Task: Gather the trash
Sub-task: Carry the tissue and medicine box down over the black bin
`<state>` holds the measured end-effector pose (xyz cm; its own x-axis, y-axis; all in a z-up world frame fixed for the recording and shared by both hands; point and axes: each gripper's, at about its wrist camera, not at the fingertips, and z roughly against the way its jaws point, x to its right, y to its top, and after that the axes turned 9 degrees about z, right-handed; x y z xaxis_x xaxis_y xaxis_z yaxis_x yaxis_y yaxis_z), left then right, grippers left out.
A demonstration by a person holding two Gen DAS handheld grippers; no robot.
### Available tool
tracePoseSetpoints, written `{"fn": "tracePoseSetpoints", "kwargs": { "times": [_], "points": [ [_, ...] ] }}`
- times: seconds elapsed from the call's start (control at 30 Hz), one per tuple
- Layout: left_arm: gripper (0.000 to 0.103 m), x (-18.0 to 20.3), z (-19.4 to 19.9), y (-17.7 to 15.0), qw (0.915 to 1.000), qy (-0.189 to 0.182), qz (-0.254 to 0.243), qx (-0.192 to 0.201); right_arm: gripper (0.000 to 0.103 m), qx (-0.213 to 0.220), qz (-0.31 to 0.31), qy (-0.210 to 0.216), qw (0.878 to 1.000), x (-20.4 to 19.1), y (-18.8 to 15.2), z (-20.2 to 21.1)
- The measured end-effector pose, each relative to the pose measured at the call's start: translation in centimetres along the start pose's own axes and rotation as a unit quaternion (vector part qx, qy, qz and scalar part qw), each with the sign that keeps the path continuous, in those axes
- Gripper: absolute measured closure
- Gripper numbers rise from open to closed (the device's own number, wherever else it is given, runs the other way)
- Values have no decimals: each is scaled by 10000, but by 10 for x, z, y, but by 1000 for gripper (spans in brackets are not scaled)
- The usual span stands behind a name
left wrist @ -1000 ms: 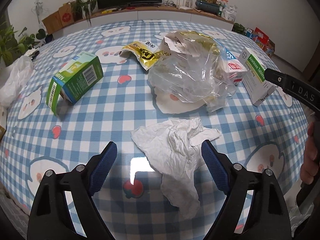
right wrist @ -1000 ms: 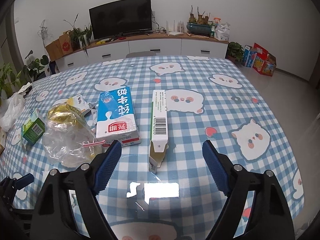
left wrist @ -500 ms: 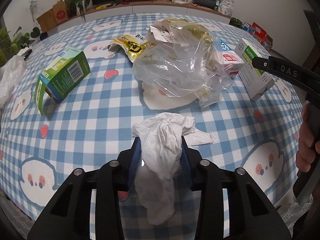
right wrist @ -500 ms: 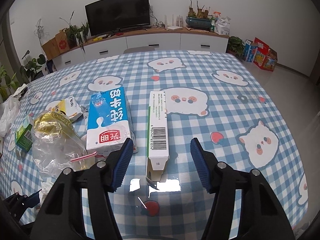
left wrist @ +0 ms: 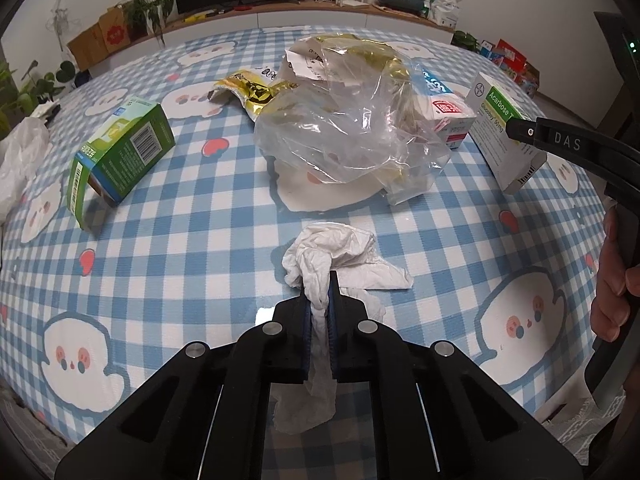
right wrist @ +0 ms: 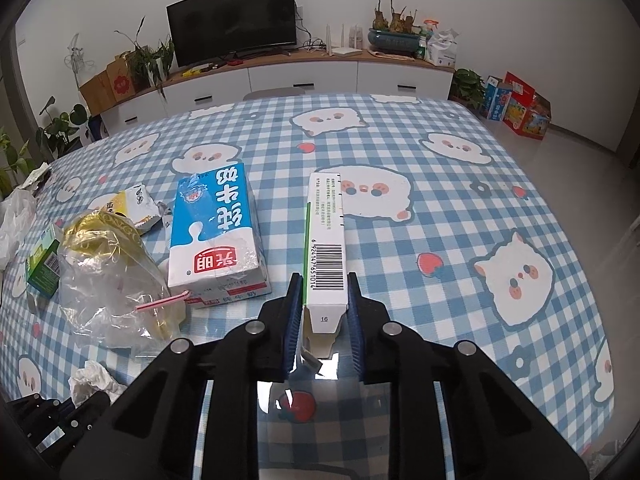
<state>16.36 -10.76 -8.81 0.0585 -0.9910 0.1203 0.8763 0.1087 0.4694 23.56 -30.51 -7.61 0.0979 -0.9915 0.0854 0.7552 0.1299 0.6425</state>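
My left gripper [left wrist: 319,286] is shut on a crumpled white tissue [left wrist: 336,252] that lies on the checked tablecloth; part of the tissue hangs below the jaws. My right gripper [right wrist: 323,292] is shut on the near end of a long white and green medicine box [right wrist: 325,240] that rests on the table. That box also shows in the left wrist view [left wrist: 502,128], with the right gripper's black finger across it. The tissue shows at the lower left of the right wrist view [right wrist: 93,380].
A clear plastic bag with gold wrapping [left wrist: 352,120] lies mid-table, a blue and white milk carton [right wrist: 216,236] beside it. A green box [left wrist: 120,152] lies to the left, a yellow wrapper [left wrist: 248,88] behind. A white bag [left wrist: 16,160] sits at the left table edge.
Both grippers went from wide open to shut. The left closed on the tissue and bunched it up. The right moved forward and closed on the end of the medicine box.
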Motion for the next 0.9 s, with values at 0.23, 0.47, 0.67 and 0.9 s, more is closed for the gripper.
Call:
{"fn": "tracePoseSetpoints", "kwargs": {
  "times": [0.23, 0.47, 0.67, 0.9],
  "points": [
    [97, -5, 8, -1, 10000, -30, 49, 63, 84, 114, 75, -56, 9999, -5, -6, 16],
    [97, -6, 23, -4, 9998, -63, 75, 163, 84, 241, 99, -42, 9997, -11, -17, 40],
    [97, -8, 36, -11, 9997, -82, 88, 222, 84, 353, 98, -55, 9993, -14, -26, 63],
    [97, -13, 52, -25, 9995, -118, 114, 272, 84, 435, 110, -55, 9990, -20, -36, 83]
  ]
}}
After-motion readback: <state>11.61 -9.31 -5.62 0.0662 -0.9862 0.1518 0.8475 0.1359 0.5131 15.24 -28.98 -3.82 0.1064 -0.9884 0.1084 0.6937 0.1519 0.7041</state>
